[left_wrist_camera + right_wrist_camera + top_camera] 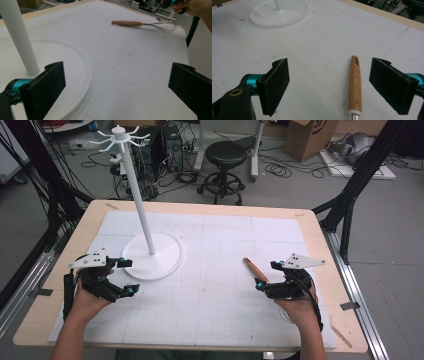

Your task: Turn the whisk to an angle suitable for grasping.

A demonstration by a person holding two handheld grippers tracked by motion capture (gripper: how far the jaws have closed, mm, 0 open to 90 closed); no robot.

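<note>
A whisk with a wooden handle point(255, 268) lies on the white gridded mat point(215, 305), right of centre. My right gripper point(266, 274) stands open over the handle's near end. In the right gripper view the handle point(355, 85) lies between the jaws of the right gripper point(332, 85), closer to the right-hand one and touching neither. My left gripper point(126, 276) is open beside the round base point(167, 262) of a white hook stand point(136, 185). The left gripper point(117, 87) holds nothing, with the base point(75, 75) under its left jaw and the whisk point(143, 24) far off.
The stand's pole point(20, 37) rises close to my left gripper, with hooks at its top point(120, 137). A thin wooden stick point(342, 336) lies near the table's right front corner. Behind the table stand a black stool point(225, 162), computer cases and a cardboard box point(310, 137).
</note>
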